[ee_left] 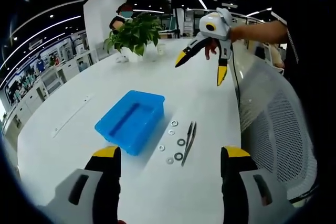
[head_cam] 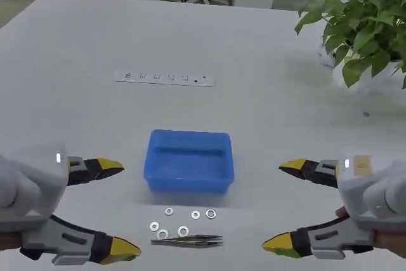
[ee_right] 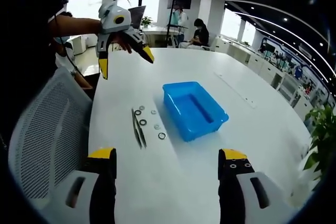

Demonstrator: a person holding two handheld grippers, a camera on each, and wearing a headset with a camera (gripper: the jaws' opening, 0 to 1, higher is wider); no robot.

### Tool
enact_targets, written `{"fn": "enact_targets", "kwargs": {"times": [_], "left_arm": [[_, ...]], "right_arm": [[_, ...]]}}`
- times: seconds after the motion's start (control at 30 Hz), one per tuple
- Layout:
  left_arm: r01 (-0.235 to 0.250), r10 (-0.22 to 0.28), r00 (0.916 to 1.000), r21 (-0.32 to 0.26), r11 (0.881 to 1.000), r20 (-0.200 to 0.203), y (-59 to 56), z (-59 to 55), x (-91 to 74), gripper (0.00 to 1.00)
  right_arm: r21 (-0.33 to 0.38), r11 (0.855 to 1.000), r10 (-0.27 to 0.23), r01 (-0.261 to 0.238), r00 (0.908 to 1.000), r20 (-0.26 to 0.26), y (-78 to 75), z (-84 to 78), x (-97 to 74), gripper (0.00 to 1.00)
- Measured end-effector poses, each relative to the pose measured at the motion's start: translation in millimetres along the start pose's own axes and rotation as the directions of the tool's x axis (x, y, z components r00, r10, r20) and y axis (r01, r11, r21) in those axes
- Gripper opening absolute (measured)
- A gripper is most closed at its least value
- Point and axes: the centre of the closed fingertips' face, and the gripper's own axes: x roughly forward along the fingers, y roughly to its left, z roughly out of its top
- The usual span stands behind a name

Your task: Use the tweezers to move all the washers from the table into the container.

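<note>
Here, the left tool point(head_cam: 125, 207) and right tool point(head_cam: 277, 205) hover with jaws spread wide, flanking the shallow blue plastic container point(head_cam: 188, 182) on the white desk point(head_cam: 254, 61). Small silver metal washers point(head_cam: 183, 231) and slim steel tweezers point(head_cam: 187, 240) lie just beside its near wall, close to the desk's near edge, with open desk between them and each tool.

Left gripper point(head_cam: 125, 207) held level just left of the blue container's point(head_cam: 188, 183) near edge, jaws spread wide, nothing between them, yellow tips pointing in toward the container. Right gripper point(head_cam: 274, 205) mirrors it on the container's right, jaws equally wide and empty, right hand point(ee_left: 211, 50) gripping its white body, forearm extended behind
</note>
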Motion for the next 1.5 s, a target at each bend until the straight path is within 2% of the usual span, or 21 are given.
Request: {"fn": "enact_targets", "kwargs": {"times": [0.2,0.33,0.73,0.87,1.0,1.5], "left_arm": [[0.040,-0.038,0.9983,0.033,0.999,-0.044,-10.1,-12.3,8.0,0.74],[0.057,-0.055,0.9973,0.042,0.998,-0.049,-14.8,-14.6,12.7,0.69],[0.077,-0.073,0.9943,0.062,0.995,-0.078,-17.5,-25.1,28.0,0.55],[0.092,-0.085,0.9916,0.068,0.993,-0.097,-17.9,-33.8,33.1,0.50],[0.102,-0.094,0.9900,0.077,0.992,-0.106,-19.2,-36.4,38.5,0.43],[0.142,-0.129,0.9784,0.074,0.987,-0.162,-26.2,-52.5,56.4,0.27]], "right_arm": [[-0.021,0.999,0.028,-0.028,0.9996,0.001,8.2,-0.5,11.9,0.72],[-0.044,0.998,0.054,-0.054,0.9985,-0.007,14.9,0.2,21.3,0.68],[-0.132,0.983,0.124,-0.128,0.9915,-0.039,30.4,3.6,43.9,0.54],[-0.153,0.977,0.144,-0.151,0.9881,-0.053,35.6,3.2,51.2,0.51],[-0.167,0.971,0.162,-0.170,0.9850,-0.059,40.7,4.1,57.7,0.47],[-0.201,0.949,0.226,-0.241,0.9695,-0.093,57.8,2.2,85.0,0.33]]}}
